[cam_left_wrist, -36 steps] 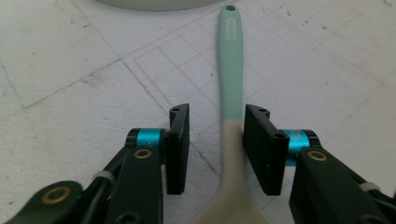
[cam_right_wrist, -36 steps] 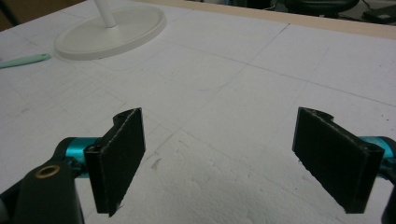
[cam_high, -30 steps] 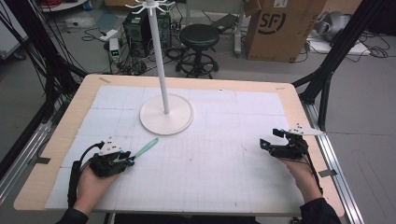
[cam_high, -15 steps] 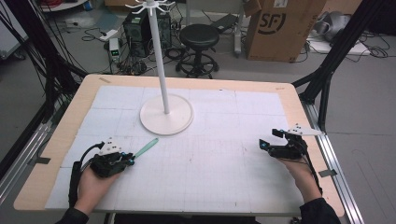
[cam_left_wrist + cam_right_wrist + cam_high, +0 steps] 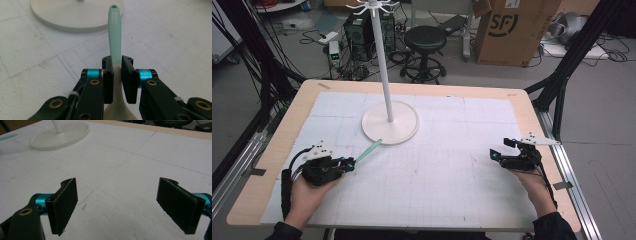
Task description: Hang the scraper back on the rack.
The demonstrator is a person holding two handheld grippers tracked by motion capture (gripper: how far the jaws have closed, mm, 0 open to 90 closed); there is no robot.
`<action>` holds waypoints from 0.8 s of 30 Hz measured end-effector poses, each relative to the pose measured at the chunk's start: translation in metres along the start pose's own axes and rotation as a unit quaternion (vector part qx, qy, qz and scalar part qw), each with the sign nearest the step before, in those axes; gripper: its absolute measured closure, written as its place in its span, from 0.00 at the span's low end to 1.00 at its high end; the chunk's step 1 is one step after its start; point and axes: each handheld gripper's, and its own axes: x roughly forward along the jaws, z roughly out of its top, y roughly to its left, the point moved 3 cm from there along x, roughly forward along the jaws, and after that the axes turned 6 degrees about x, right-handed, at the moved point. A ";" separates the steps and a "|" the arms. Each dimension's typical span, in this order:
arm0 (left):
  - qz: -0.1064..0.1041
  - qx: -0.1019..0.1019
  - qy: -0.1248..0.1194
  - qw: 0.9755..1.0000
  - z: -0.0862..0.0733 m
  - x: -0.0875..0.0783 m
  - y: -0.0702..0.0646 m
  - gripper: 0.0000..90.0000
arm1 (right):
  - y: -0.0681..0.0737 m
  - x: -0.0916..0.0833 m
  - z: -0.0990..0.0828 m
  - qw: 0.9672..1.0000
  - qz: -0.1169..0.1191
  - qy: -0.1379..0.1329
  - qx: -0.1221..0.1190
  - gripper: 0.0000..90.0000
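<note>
The mint-green spatula (image 5: 115, 35) sits pinched at its neck between the pads of my left gripper (image 5: 116, 75), its handle pointing toward one o'clock at the rim of the white stand base (image 5: 390, 122). My left jaws have just finished closing on it. My right gripper (image 5: 504, 149), at three o'clock on the foam mat (image 5: 442, 185), is spread wide with nothing between its pads.

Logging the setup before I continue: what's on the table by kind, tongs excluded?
Pale green plastic utensil with a hole in its handle end: 1
White round-based stand with a tall pole: 1
White gridded mat: 1
Total: 3
</note>
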 end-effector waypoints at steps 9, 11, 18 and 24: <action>0.003 0.014 -0.035 0.999 0.051 -0.029 0.007 0.90 | 0.000 -0.001 0.001 1.000 -0.001 -0.002 0.002 0.18; 0.000 0.018 -0.044 0.999 0.066 -0.038 0.010 0.90 | 0.000 -0.001 0.000 1.000 0.000 -0.001 0.003 0.18; -0.002 0.011 -0.075 0.997 0.117 -0.072 0.022 0.90 | -0.001 -0.001 0.000 1.000 0.001 0.000 0.003 0.18; -0.007 0.011 -0.099 0.995 0.154 -0.096 0.032 0.90 | 0.000 0.000 0.000 1.000 0.001 0.003 0.003 0.18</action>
